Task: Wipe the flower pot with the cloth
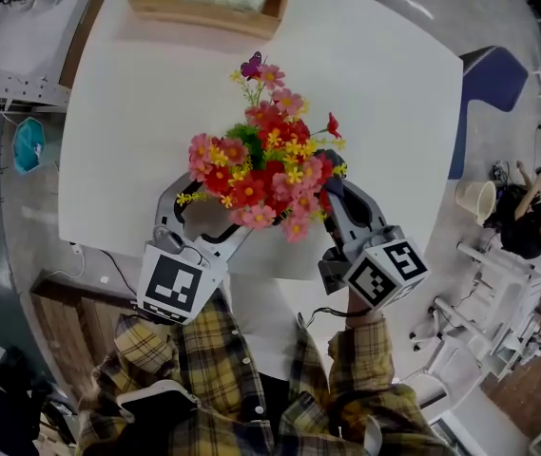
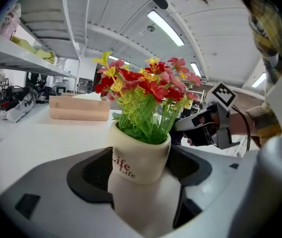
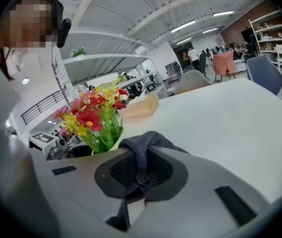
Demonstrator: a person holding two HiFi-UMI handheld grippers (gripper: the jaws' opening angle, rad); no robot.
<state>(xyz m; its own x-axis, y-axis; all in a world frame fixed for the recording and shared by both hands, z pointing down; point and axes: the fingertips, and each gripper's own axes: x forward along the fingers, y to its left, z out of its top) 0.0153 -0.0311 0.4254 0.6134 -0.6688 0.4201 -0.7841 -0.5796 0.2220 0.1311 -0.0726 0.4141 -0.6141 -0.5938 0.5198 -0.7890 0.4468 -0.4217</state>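
A cream flower pot (image 2: 140,165) with red lettering holds red, pink and yellow artificial flowers (image 1: 265,174) and stands near the front edge of the white table (image 1: 375,74). My left gripper (image 1: 203,218) is open, its jaws on either side of the pot; the dark pads sit close to the pot's sides without visibly pressing. My right gripper (image 1: 335,186) is just right of the bouquet, shut on a dark grey cloth (image 3: 145,145) bunched between its pads. In the head view the flowers hide the pot.
A wooden tray (image 1: 208,8) with a pale folded thing in it sits at the table's far edge. A blue chair (image 1: 493,79) stands to the right of the table. Shelving runs along the left side.
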